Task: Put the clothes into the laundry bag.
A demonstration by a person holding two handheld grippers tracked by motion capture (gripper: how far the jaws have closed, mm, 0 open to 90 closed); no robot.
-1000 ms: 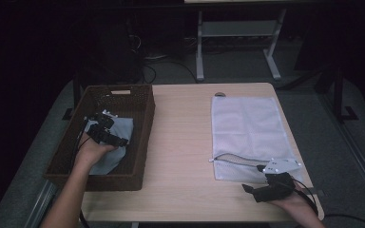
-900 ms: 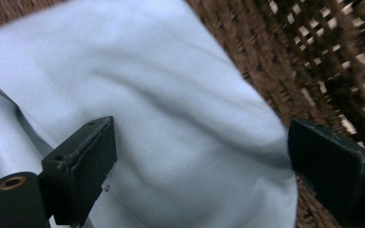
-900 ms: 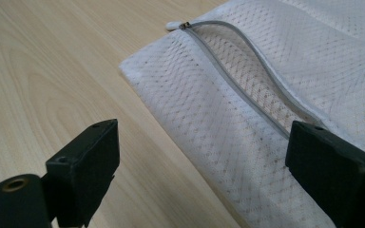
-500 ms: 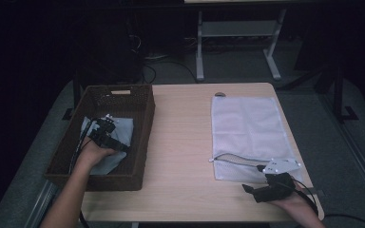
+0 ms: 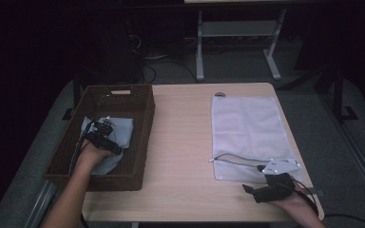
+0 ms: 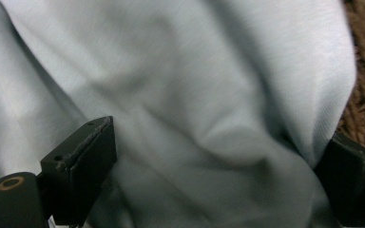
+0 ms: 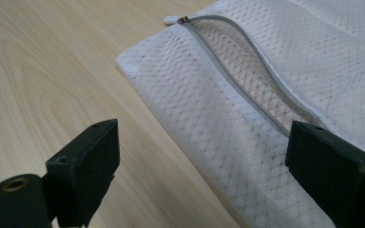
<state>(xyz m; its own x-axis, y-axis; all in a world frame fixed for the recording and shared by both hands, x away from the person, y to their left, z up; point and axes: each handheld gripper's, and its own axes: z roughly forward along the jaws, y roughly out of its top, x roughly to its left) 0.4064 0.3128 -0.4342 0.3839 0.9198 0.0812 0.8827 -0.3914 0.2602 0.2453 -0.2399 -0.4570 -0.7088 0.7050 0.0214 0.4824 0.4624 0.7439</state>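
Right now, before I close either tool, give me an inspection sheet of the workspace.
Surface: light wooden table, bare in the middle.
Job's things: pale blue cloth crumpled in the brown wicker basket; white mesh laundry bag flat on the table, its zipper partly open.
Clutter: small round object at the bag's far corner.
Tools: left tool open, jaws astride the cloth; right tool open at the bag's near edge.
Cables: one trailing from each tool.
Surroundings: dark; white table frame and floor cables behind.

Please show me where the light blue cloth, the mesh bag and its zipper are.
light blue cloth (image 5: 120, 129), high view, its flat upper part.
mesh bag (image 5: 247, 124), high view, middle of the mesh.
zipper (image 7: 228, 76), right gripper view, the grey track.
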